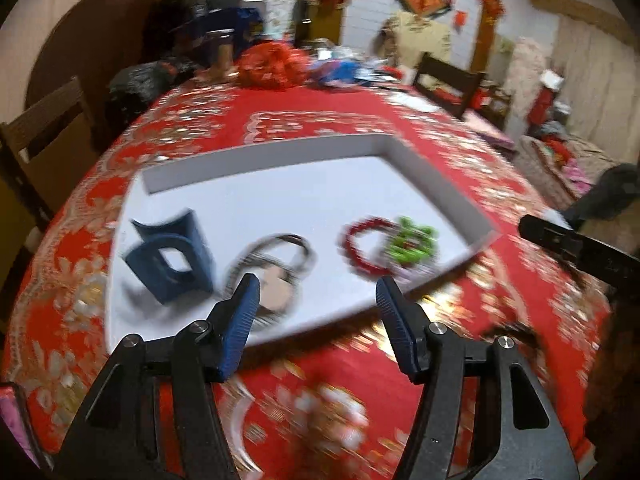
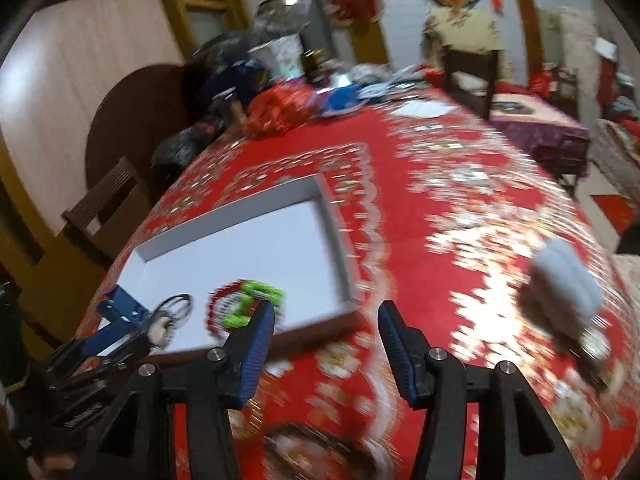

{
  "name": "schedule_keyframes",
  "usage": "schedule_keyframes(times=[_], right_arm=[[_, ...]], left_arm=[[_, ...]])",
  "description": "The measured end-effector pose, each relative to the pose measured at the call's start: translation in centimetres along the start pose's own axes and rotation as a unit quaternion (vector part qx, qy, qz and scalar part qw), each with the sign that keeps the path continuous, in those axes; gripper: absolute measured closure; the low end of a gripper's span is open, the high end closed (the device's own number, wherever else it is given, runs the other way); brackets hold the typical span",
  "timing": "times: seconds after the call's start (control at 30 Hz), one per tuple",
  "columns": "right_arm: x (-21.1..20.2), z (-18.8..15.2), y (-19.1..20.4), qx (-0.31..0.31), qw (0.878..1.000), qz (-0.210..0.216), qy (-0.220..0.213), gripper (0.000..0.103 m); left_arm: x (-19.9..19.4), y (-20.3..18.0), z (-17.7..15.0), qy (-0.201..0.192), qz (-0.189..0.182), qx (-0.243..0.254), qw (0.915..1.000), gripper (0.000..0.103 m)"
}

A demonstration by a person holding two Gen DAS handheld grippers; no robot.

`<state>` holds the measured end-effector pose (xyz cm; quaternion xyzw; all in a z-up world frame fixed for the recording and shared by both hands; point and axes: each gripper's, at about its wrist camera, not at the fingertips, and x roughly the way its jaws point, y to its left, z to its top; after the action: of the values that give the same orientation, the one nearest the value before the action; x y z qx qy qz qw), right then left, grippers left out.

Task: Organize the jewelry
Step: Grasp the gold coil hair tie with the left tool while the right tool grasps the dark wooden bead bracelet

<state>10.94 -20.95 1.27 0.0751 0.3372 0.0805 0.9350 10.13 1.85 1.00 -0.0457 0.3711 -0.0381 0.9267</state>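
Observation:
A shallow white tray lies on a red patterned tablecloth. It holds a blue slotted stand, a silvery chain with a pale pendant, a red bead bracelet and a green bead bracelet. My left gripper hangs open over the tray's near edge with nothing between its blue pads. My right gripper is open too and empty. It stands by the tray's near right corner, with the green bracelet and red bracelet just to its left. Both views are motion-blurred.
A pale soft pouch-like thing lies on the cloth to the right of the tray. Bags and clutter crowd the table's far end. Dark wooden chairs stand at the left and far right.

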Motion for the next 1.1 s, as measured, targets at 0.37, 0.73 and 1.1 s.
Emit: schedule_keyframes(times=[0.37, 0.73, 1.1], right_arm=[[-1.5, -5.2, -6.4, 0.084, 0.996, -0.037, 0.003, 0.051], [-1.1, -5.4, -6.3, 0.082, 0.996, -0.035, 0.012, 0.051], [-0.9, -6.8, -2.6, -0.036, 0.997, 0.023, 0.063, 0.055]], left_arm=[[2.6, -4.4, -1.7, 0.064, -0.047, 0.031, 0.9964, 0.043], [3.8, -6.0, -2.7, 0.079, -0.008, 0.089, 0.9929, 0.060], [1.2, -5.6, -5.1, 0.073, -0.039, 0.093, 0.9922, 0.093]])
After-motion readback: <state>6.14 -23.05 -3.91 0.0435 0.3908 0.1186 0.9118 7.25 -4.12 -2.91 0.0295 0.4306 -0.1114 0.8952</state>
